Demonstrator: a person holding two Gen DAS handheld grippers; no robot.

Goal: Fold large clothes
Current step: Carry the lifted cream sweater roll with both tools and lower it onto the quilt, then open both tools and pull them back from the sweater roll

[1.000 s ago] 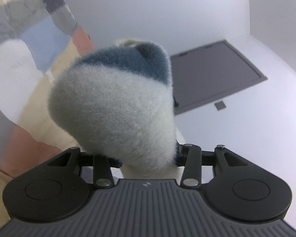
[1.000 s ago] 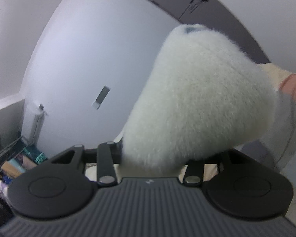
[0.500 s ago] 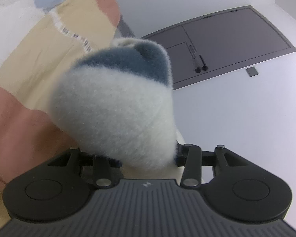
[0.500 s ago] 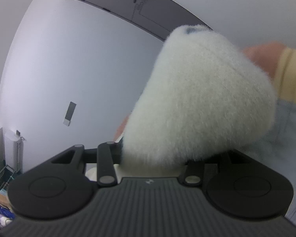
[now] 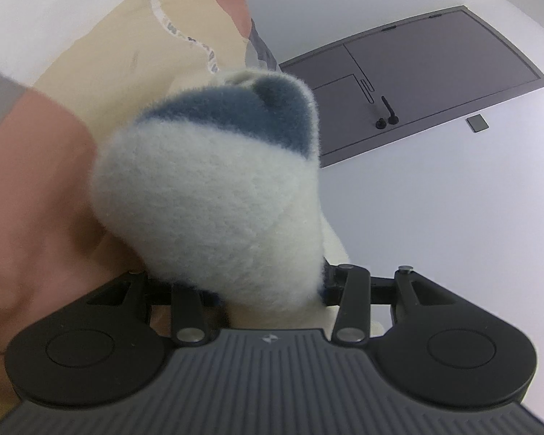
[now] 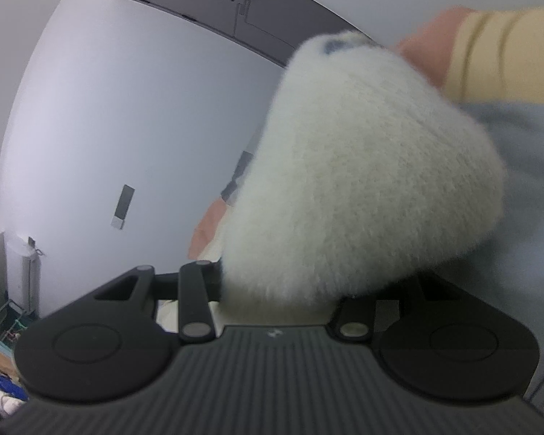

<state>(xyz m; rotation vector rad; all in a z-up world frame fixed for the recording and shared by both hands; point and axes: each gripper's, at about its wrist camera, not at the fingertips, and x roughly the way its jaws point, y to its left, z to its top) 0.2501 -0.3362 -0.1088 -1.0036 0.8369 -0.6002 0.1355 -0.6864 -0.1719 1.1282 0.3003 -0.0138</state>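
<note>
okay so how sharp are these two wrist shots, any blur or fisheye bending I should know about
Left wrist view: the fluffy white and blue fabric is fairly sharp, the colour-block garment behind it is smeared, and the grey panel bows with fisheye. Right wrist view: the white fleece bundle is soft at its edges, the yellow sleeve is blurred, and the wall lines curve.

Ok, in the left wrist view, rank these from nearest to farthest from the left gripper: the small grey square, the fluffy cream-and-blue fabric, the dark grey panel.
1. Fluffy cream-and-blue fabric: bunched in the left gripper, centre.
2. Dark grey panel: beyond it, upper right.
3. Small grey square: just off the panel's lower right edge; too close to the panel to separate firmly.
</note>
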